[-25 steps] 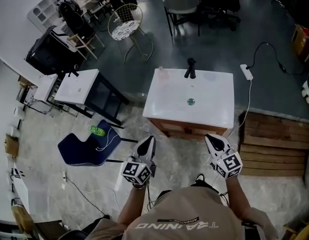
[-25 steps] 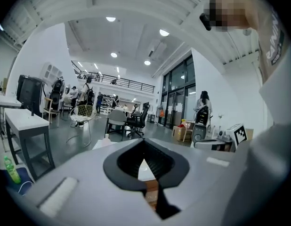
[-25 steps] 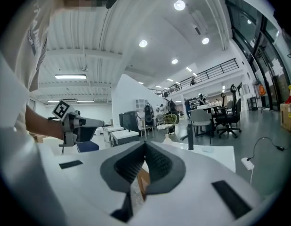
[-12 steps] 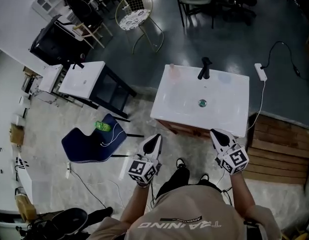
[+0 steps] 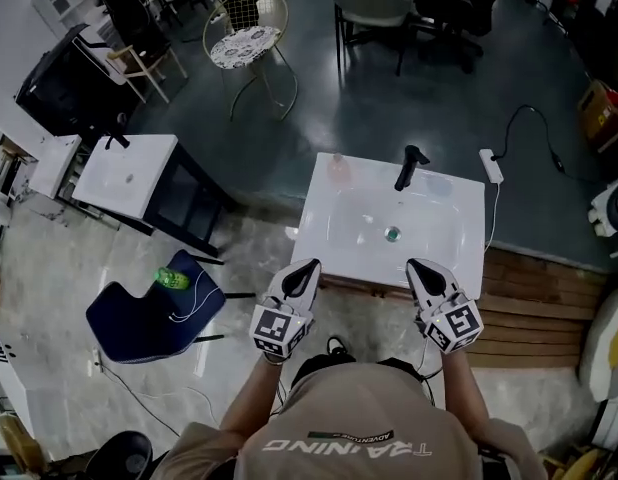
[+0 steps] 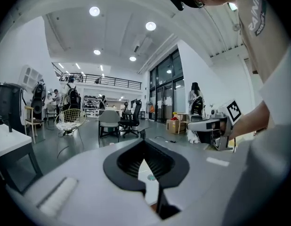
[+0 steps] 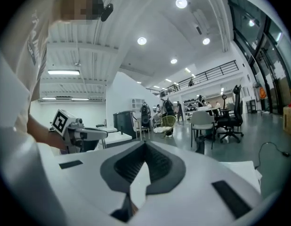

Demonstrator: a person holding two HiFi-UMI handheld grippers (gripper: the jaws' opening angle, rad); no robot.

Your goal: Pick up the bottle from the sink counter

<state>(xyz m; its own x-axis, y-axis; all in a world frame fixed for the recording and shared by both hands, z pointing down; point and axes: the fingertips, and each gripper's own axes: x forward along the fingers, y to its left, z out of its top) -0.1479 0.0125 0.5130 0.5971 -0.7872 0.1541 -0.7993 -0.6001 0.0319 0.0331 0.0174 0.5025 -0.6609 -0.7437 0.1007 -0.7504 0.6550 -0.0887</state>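
Standing at the near edge of the sink bench [image 5: 314,230], the person holds the left gripper [image 5: 303,271] and right gripper [image 5: 421,271] level, the jaws of each pressed together on nothing. The small bottle [image 5: 336,166] stands at the bench's far left corner, well apart from both.

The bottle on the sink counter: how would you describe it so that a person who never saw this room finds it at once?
Find the white sink counter in the middle of the head view. At its far left corner, left of the black faucet, stands the bottle. It is small and pale pinkish, the only loose thing on the counter.
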